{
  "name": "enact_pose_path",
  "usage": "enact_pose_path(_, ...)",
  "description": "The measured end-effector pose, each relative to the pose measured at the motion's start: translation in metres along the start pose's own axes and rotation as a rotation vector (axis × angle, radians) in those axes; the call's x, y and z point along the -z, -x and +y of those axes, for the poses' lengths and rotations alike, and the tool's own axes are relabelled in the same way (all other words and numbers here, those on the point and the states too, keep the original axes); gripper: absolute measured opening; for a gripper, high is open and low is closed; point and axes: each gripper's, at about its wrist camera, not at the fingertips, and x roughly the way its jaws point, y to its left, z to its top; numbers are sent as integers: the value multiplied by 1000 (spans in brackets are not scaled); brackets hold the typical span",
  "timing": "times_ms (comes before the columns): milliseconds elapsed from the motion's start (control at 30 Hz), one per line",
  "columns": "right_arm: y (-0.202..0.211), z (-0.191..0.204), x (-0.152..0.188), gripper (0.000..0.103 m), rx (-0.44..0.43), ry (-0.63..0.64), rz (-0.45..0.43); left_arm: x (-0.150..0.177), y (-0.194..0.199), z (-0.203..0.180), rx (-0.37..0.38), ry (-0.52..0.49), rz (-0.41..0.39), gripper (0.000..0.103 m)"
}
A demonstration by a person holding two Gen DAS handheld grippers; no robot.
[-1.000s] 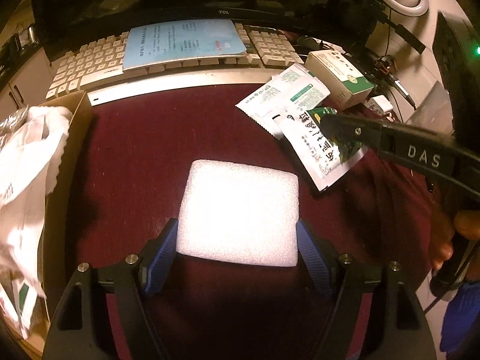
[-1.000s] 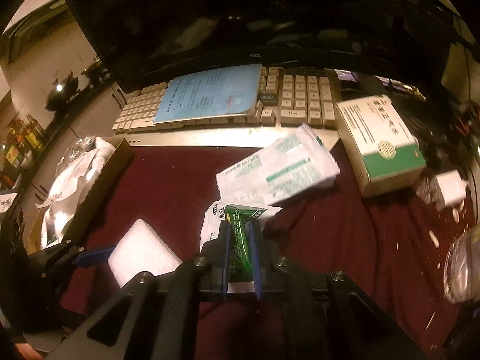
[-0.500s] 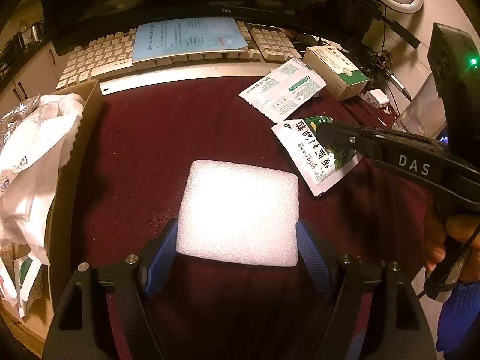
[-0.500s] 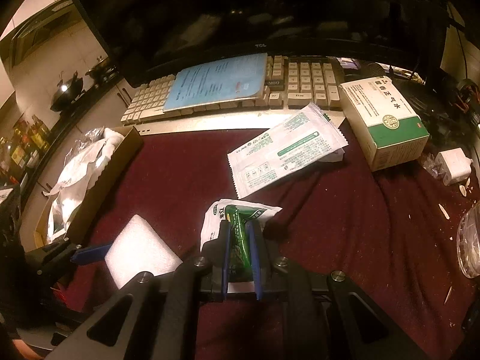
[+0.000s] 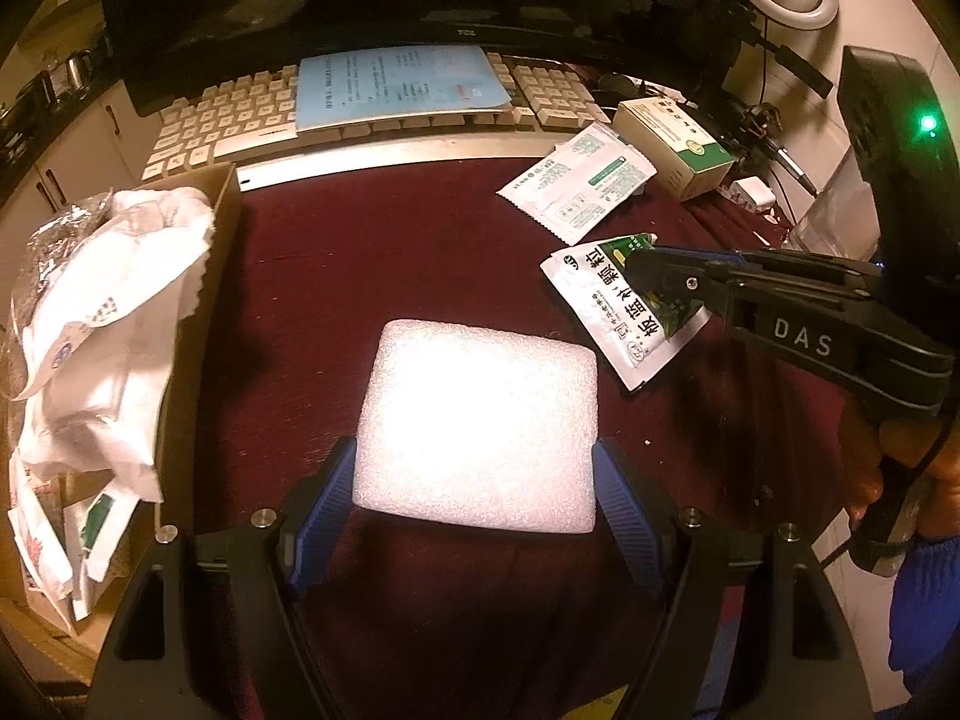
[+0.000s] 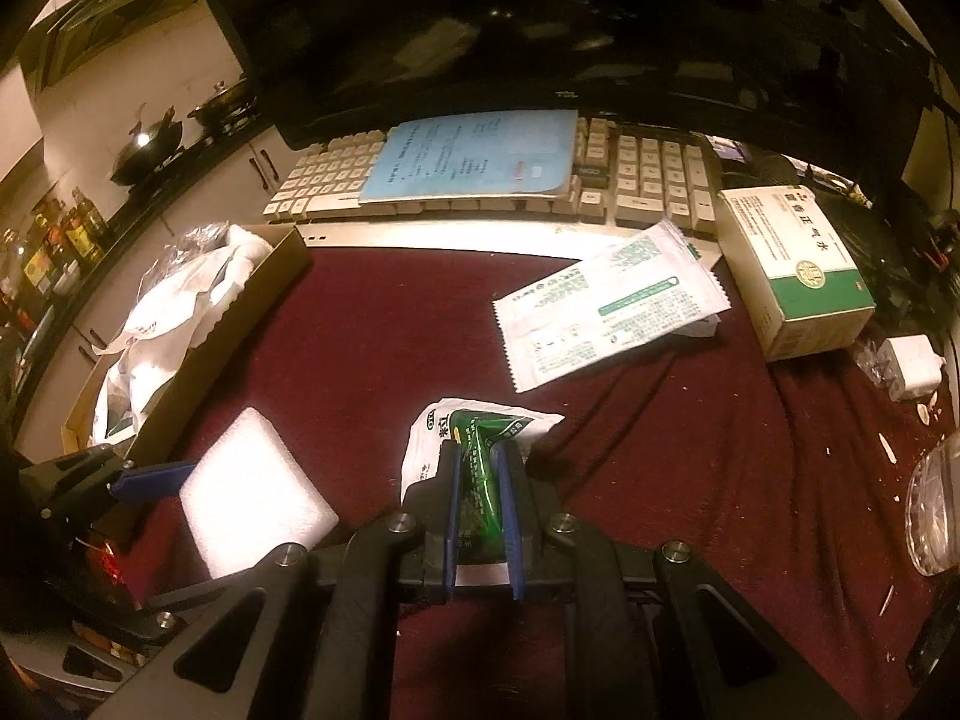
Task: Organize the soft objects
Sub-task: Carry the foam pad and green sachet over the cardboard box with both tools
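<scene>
Left wrist view: the left hand-held gripper has its blue fingers spread wide and set against the two sides of a white foam block, which lies flat on the maroon cloth of the bench; whether the pads press the foam or merely touch it cannot be told, though the straddling pose suits a squeeze across the block's width. To the left stands an open cardboard box heaped with white pouches, probably the collecting place for soft items. To the right, the right hand-held gripper reaches in from the side, pressed together on a green-and-white sachet. A larger white sachet lies farther off, near a green-and-white carton and the keyboard. Right wrist view: the right hand-held gripper pinches the green-and-white sachet on edge between nearly closed blue pads, the packet crumpling upward; a grip on the thin packet's middle keeps it from slipping. The foam block sits to the near left with the left hand-held gripper at its side, and the cardboard box lies beyond it. The larger white sachet rests unheld at far right of centre, just beside the carton.
</scene>
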Motion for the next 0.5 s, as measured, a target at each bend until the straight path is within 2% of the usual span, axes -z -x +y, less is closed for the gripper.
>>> enact_pose_path(500,-1,19,-4,13,-15,39,1,8,24,15,-11,6,-9,77)
